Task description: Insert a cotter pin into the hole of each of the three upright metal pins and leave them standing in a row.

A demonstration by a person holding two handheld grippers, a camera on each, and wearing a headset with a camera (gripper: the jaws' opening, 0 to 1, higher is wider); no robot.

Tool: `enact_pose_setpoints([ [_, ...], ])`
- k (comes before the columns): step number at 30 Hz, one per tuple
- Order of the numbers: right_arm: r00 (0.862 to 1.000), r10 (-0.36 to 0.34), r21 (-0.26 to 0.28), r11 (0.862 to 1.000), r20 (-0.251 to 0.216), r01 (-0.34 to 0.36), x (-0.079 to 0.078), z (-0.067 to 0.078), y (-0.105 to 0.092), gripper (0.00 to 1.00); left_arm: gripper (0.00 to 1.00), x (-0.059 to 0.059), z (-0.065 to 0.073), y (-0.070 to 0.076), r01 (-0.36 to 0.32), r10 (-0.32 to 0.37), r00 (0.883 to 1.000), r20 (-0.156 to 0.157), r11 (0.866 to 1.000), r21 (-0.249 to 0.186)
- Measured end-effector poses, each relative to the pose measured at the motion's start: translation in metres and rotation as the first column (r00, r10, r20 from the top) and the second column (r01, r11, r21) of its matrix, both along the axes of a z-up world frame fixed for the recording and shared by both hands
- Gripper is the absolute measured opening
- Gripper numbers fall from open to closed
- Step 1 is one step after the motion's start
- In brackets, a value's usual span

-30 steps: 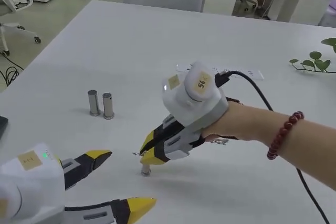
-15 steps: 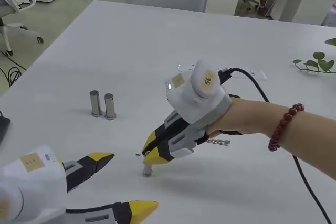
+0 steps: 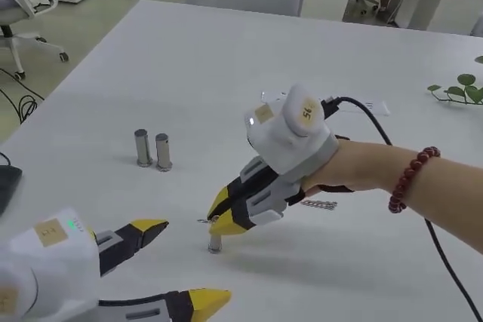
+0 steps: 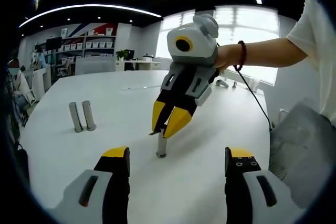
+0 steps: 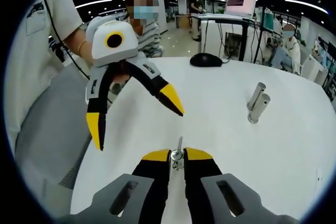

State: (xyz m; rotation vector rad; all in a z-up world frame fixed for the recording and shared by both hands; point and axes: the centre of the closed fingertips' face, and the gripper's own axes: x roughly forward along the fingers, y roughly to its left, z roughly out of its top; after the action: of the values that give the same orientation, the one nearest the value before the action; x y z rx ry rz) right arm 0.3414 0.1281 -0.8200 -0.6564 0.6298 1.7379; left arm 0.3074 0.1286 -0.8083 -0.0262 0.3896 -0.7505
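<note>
White, yellow-tipped left gripper (image 3: 192,262): jaws wide apart, holding nothing, yellow sticker (image 3: 50,231) unreadable. Two upright grey metal pins (image 3: 153,149) stand just beside each other. Third grey metal pin (image 3: 215,243) stands nearer; right gripper (image 3: 219,221) jaws are together on a thin wire cotter pin (image 3: 204,221) at its top (gripper label reads "56").
</note>
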Motion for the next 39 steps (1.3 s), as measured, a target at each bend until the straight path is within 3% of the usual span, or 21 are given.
enact_pose_setpoints([
  [6,1.0,-0.015,-0.012,1.0,-0.003,0.015,0.0,-0.002,-0.001,0.11,0.74,0.001,0.001,0.001,-0.004,0.004,1.0,0.0,1.0,-0.002],
  [11,0.997,-0.075,-0.028,0.997,-0.032,0.074,0.001,-0.003,0.0,0.16,0.74,0.001,0.001,0.002,-0.005,0.005,1.0,0.001,1.0,-0.002],
  [19,0.993,-0.108,-0.012,0.994,-0.052,0.107,0.001,0.004,0.003,0.21,0.74,0.002,0.002,0.002,-0.009,0.009,1.0,0.003,1.0,-0.002],
  [28,0.981,-0.173,-0.017,0.985,-0.087,0.172,-0.003,0.01,-0.001,0.33,0.76,0.003,0.008,0.004,-0.015,0.016,1.0,0.015,1.0,-0.005],
  [39,0.963,-0.254,-0.003,0.967,-0.091,0.255,-0.008,0.022,-0.014,0.5,0.8,0.001,0.018,0.005,-0.022,0.022,1.0,0.021,1.0,-0.021],
])
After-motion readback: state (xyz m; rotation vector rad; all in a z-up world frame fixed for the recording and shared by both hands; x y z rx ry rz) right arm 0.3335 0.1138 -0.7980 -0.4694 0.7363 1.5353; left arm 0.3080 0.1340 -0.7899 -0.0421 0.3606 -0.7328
